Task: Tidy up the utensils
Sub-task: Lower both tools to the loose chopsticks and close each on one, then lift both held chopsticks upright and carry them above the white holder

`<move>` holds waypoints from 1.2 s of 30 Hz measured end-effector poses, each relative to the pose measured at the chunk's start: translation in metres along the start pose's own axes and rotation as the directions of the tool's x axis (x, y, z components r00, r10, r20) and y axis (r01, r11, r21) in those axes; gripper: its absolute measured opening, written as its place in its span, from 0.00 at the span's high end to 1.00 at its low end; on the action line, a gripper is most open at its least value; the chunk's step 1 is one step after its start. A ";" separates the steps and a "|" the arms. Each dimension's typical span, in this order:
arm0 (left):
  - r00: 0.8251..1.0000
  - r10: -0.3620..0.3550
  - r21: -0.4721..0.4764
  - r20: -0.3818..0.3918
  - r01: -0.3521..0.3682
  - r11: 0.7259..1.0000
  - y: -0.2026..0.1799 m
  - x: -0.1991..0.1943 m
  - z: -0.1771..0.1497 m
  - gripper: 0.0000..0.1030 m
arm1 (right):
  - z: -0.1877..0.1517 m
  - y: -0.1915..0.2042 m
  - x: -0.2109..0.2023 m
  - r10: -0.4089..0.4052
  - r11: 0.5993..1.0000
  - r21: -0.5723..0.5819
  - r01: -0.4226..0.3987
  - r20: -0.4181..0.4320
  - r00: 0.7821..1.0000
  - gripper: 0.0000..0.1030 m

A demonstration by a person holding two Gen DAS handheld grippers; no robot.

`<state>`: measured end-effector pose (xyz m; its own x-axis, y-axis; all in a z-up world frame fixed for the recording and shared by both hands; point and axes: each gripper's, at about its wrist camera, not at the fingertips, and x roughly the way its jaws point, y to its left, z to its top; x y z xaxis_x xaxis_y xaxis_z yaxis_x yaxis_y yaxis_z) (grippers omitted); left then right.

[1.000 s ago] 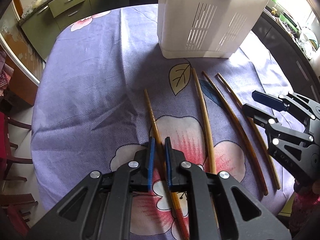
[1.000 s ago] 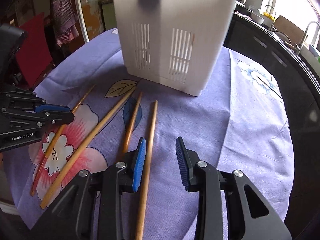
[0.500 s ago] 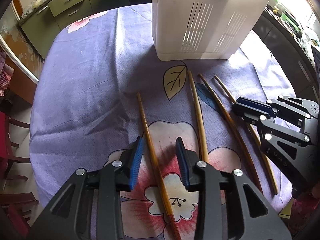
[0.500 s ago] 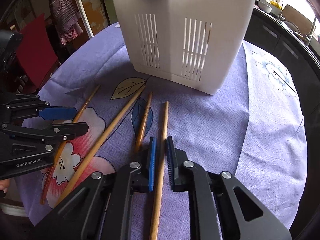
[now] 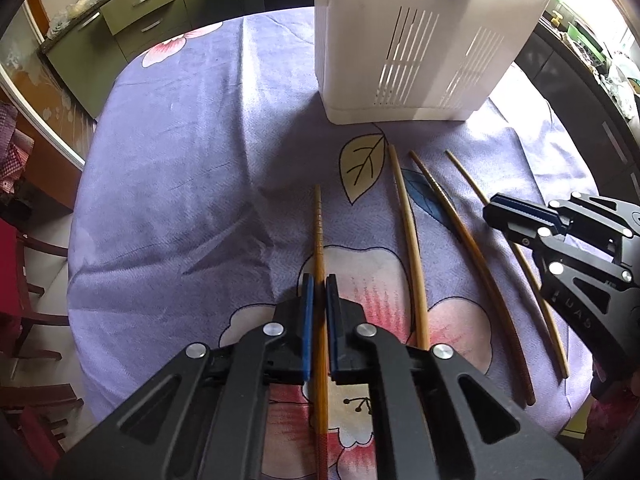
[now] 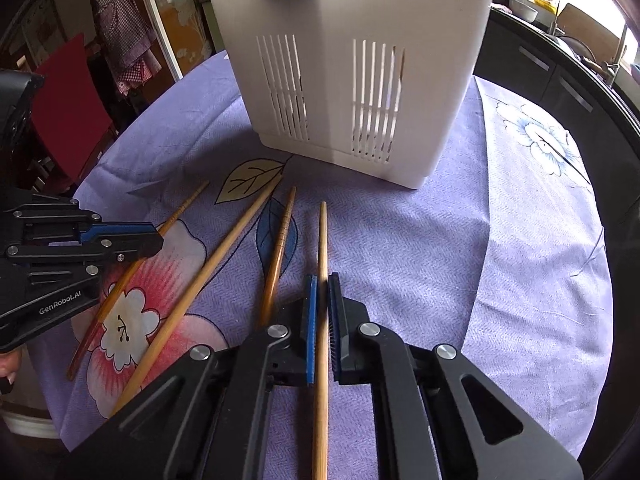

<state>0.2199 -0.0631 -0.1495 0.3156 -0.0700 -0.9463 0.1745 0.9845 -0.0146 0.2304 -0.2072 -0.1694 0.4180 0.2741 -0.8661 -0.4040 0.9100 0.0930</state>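
2 wrist fisheyes, each close above the purple tablecloth, angled steeply down past own fingers toward the white holder; both share 4 chopsticks.

A home kitchen, most likely: green drawer cabinets far left, dark counter units with what looks like a sink tap far right, and a flowered purple cloth covering the surface.

The jaws of the left gripper, seen parted half a second ago, have just been closed on the leftmost chopstick. The right gripper, open a second ago, has been closed on the rightmost chopstick, now clamped between its pads.
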 end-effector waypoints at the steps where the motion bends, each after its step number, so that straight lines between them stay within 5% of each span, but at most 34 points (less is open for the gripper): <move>1: 1.000 -0.001 0.003 0.002 0.001 1.000 0.001 -0.001 0.000 0.94 | -0.001 -0.001 -0.006 0.004 1.000 0.006 -0.005 0.013 1.000 0.94; 8: 0.997 0.002 0.023 0.081 -0.004 1.000 0.000 -0.031 0.004 0.94 | 0.000 -0.009 -0.068 0.024 0.999 0.027 -0.029 0.151 0.988 0.94; 18: 0.980 -0.016 0.073 0.200 0.002 0.997 -0.011 -0.092 -0.005 0.94 | -0.024 -0.009 -0.159 0.028 0.999 0.031 -0.041 0.338 0.941 0.94; 36: 0.941 -0.012 0.101 0.339 -0.023 0.995 -0.020 -0.161 -0.045 0.94 | -0.072 -0.004 -0.218 0.004 0.999 0.034 -0.020 0.420 0.907 0.94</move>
<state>0.1237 -0.0643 -0.0108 0.6112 -0.1323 -0.7803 0.2601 0.9647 0.0402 0.0826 -0.2931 -0.0164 0.7197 0.3831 -0.5790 -0.3842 0.9144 0.1274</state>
